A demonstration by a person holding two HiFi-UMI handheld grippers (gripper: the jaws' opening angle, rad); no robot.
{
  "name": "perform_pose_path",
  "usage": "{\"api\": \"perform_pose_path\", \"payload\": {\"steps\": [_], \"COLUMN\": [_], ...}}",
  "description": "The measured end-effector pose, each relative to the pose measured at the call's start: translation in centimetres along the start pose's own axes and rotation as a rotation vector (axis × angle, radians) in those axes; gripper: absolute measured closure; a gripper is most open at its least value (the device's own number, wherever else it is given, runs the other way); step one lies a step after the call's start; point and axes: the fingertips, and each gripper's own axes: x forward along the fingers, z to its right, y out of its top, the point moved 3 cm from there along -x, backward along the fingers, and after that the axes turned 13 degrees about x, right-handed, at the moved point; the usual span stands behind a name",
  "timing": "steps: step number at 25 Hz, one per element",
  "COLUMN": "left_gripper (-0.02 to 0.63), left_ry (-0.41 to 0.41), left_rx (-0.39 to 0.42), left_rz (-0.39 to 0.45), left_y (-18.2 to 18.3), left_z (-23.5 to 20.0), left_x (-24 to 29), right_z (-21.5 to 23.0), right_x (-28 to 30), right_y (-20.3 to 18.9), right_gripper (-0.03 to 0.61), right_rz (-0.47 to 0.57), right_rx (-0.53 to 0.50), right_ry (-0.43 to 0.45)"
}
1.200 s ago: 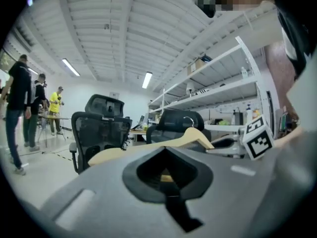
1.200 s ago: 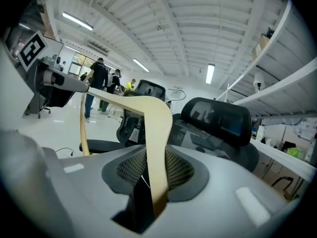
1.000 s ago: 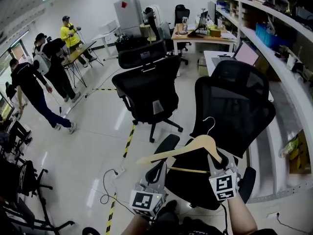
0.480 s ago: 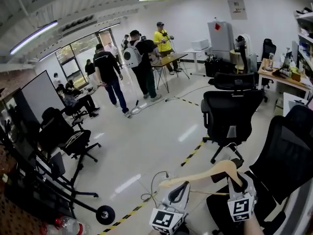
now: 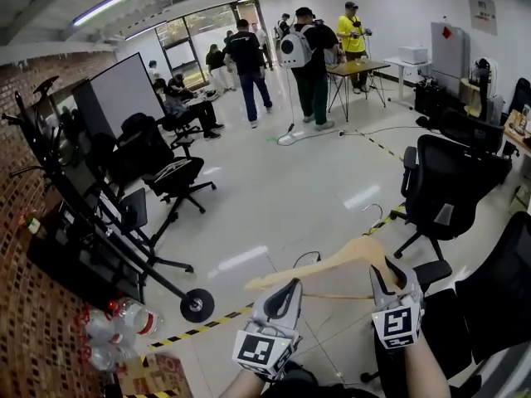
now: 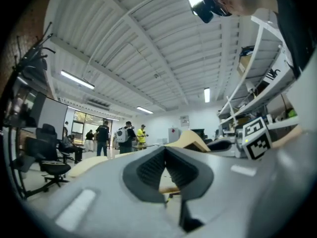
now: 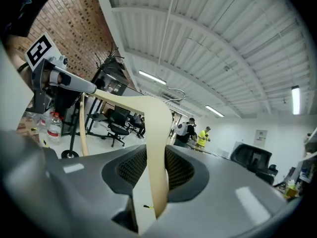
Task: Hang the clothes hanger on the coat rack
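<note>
A pale wooden clothes hanger (image 5: 332, 264) with a thin lower bar and a wire hook (image 5: 377, 214) hangs in the air between my two grippers, low in the head view. My right gripper (image 5: 390, 282) is shut on its right arm; the wood (image 7: 157, 133) runs up between the pads. My left gripper (image 5: 286, 293) is at the left end, jaws closed together at the tips (image 6: 165, 150), with the lower bar (image 6: 167, 186) crossing inside them. The black wheeled coat rack (image 5: 79, 210) stands far left, well apart from the hanger. The coat rack (image 7: 111, 66) also shows in the right gripper view.
Black office chairs stand at the right (image 5: 444, 189) and beside the rack (image 5: 170, 177). Several plastic bottles (image 5: 108, 330) lie by the brick surface at the lower left. Yellow-black tape (image 5: 199, 328) crosses the floor. Several people (image 5: 311, 65) stand at the far end.
The view has swung left, away from the chairs and desks. Both grippers carried the hanger round with it and a little upward. The coat rack has come into sight at the left.
</note>
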Motion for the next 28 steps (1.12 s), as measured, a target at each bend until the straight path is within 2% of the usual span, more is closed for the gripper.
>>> {"api": "perform_pose_path", "payload": {"steps": [12, 18, 22, 28], "left_gripper": [0.609, 0.609, 0.609, 0.609], "left_ry": [0.312, 0.46, 0.54, 0.704], "left_rx": [0.029, 0.067, 0.082, 0.142], "left_rz": [-0.003, -0.015, -0.053, -0.067], "left_y": [-0.2, -1.4, -2.1, -1.4], "left_z": [-14.6, -22.1, -25.0, -30.0], "left_x": [-7.7, -12.0, -14.8, -18.7], "right_z": [-14.6, -23.8, -28.0, -35.8], "right_x": [12.6, 19.7, 22.2, 25.8], "right_y": [6.5, 9.5, 9.7, 12.0], "right_gripper": [0.463, 0.463, 0.463, 0.463], "right_rz": [0.096, 0.173, 0.18, 0.246], "right_rx": [-0.096, -0.105, -0.105, -0.115], "right_ry": [0.304, 0.469, 0.527, 0.677]}}
